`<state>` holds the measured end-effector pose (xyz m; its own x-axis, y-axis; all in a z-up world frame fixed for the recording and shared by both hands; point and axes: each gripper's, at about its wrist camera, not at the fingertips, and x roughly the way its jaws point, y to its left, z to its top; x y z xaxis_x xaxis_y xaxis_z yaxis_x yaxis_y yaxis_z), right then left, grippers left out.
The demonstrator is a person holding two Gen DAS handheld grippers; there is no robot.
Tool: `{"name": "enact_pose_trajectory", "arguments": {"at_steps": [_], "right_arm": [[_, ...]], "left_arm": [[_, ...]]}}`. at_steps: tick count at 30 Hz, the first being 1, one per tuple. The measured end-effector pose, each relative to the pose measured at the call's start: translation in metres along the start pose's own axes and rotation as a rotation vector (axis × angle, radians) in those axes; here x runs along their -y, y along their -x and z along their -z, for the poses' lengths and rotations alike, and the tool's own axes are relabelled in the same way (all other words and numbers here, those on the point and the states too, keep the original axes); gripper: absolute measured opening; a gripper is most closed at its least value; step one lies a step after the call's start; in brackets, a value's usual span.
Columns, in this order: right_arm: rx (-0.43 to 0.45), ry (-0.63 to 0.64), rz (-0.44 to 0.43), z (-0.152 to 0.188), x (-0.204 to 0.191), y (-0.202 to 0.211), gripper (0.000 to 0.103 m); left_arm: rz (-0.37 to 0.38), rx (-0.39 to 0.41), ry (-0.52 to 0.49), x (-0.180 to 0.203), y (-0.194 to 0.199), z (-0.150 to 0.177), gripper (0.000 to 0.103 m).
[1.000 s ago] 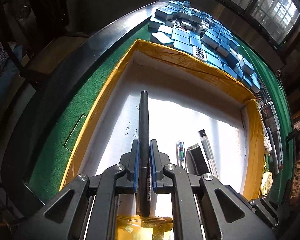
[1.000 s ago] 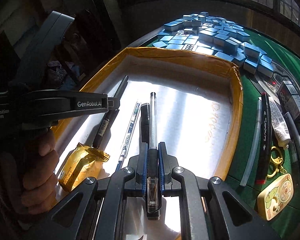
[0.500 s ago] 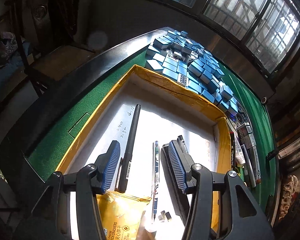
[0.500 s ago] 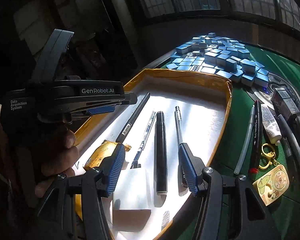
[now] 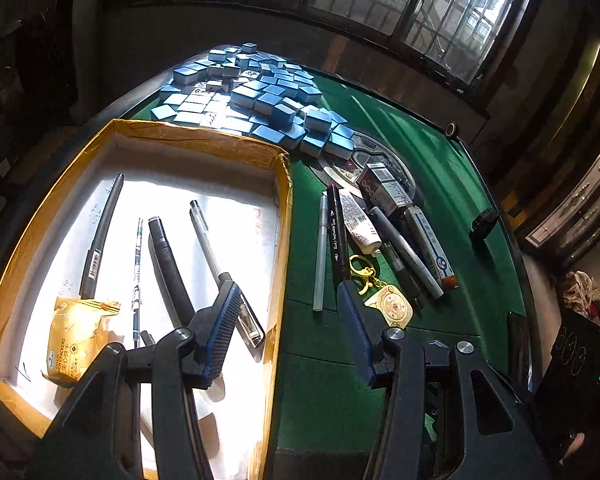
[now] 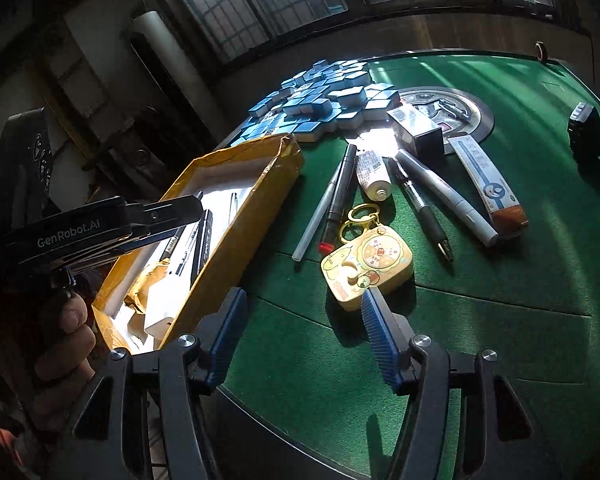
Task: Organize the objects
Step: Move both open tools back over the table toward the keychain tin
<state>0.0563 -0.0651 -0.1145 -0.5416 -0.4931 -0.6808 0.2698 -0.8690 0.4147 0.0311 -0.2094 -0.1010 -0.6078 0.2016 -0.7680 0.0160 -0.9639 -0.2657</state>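
Left tongs [image 5: 286, 322] and right tongs [image 6: 302, 336], both just spread and empty, hover beside the box [image 5: 286, 216]; slim, light, stiff, roll-prone pens [image 6: 422, 204] await mid-barrel grips on the table [image 6: 500, 280].

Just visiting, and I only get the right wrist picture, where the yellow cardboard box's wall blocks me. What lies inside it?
Observer: Four pens side by side on the yellow cardboard box's white floor; the transparent plastic pen lies nearest the right wall.
Operator: Anything else?
Observer: A crinkled gold foil packet printed "crackers", in the near left corner.
Operator: Is the other gripper holding something?
Observer: No. The left gripper's jaws have just been opening; they grip nothing.
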Motion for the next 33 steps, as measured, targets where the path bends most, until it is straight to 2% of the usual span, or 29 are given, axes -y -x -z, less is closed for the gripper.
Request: {"name": "enact_pose_trajectory", "arguments": {"at_steps": [8,14,21,27,33], "right_arm": [[-0.005,-0.106,0.072,0.004,0.046,0.012,0.055],[-0.013,-0.149,0.095,0.007,0.062,0.017,0.055],[0.003,-0.175,0.101,0.006,0.081,0.030,0.055],[0.009,-0.192,0.118,0.008,0.096,0.037,0.055],[0.021,-0.203,0.111,0.003,0.109,0.040,0.055]], "left_arm": [[0.004,-0.061,-0.070,0.036,-0.019,0.009,0.049],[0.000,-0.096,-0.107,0.055,-0.037,0.011,0.049],[0.008,-0.138,-0.215,0.091,-0.068,0.012,0.049],[-0.002,-0.182,-0.243,0.108,-0.091,0.015,0.049],[-0.074,-0.140,-0.403,0.134,-0.095,0.029,0.049]]}}
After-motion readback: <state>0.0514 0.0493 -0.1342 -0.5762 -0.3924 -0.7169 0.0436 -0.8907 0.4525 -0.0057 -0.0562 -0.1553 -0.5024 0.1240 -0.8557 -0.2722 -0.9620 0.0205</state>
